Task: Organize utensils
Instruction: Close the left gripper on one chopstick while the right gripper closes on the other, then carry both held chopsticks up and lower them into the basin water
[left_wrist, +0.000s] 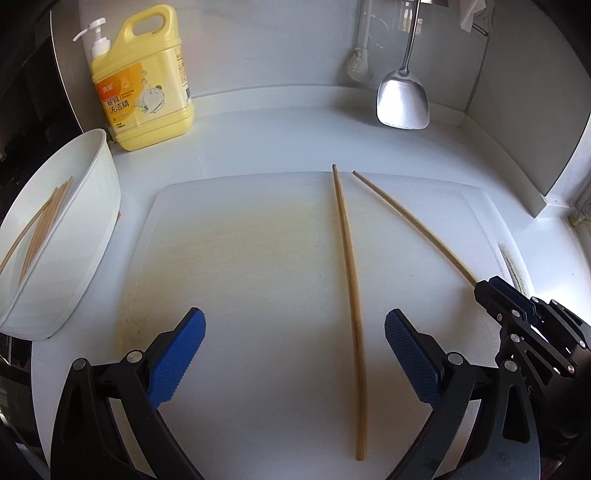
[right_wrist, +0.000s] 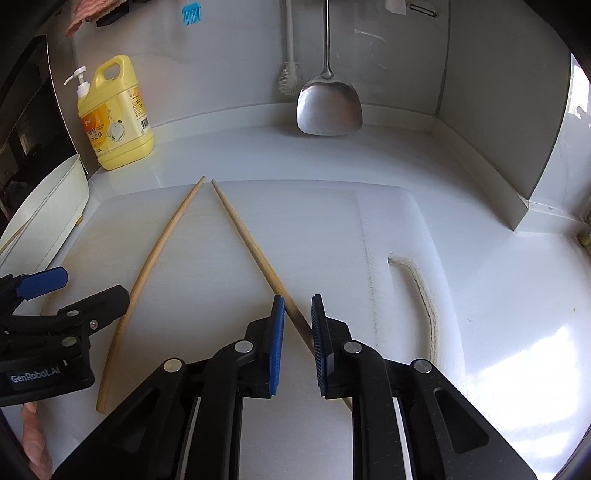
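Observation:
Two wooden chopsticks lie on a white cutting board (left_wrist: 258, 258). The left chopstick (left_wrist: 350, 258) (right_wrist: 147, 269) lies between the wide-open pads of my left gripper (left_wrist: 295, 354), nearer the right pad, untouched. The right chopstick (left_wrist: 413, 225) (right_wrist: 251, 243) runs between the blue pads of my right gripper (right_wrist: 297, 332), which stand narrowly apart around it; a gap shows on each side. The left gripper also shows at the left of the right wrist view (right_wrist: 55, 295). A white bin (left_wrist: 62, 236) at the left holds several chopsticks (left_wrist: 40, 225).
A yellow dish soap bottle (left_wrist: 144, 77) stands at the back left by the wall. A steel spatula (left_wrist: 402, 99) and a white brush (left_wrist: 358, 62) hang at the back wall. The white counter (right_wrist: 517, 314) extends right of the board.

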